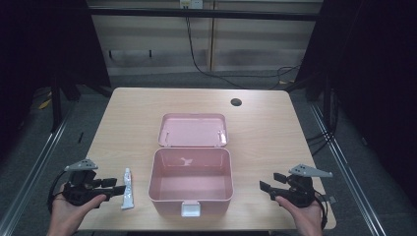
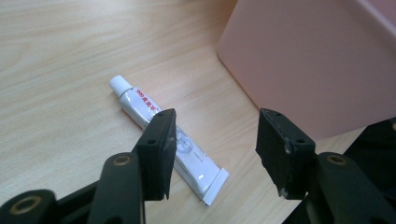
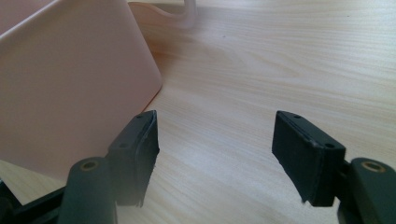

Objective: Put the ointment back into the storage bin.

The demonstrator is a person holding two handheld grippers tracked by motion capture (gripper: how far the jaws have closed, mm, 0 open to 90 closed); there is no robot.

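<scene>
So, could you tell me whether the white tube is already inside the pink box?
No, the white tube lies on the table left of the open, empty pink box.

Lab recording bay, wooden table [image 1: 147,105], cables [image 1: 206,66] — dark curtains [image 1: 378,73]

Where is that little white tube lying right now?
In the high view, the white tube lies flat on the table, between the left hand-held gripper and the open pink box.

Noted red print along the white tube [image 2: 169,139] lying on the table: a few small characters near the cap end, too small and blurred to read. Fainter grey marks farther down the tube, equally illegible. Found no readable lettering, numbers or signs on the pink box [image 1: 191,173].
</scene>
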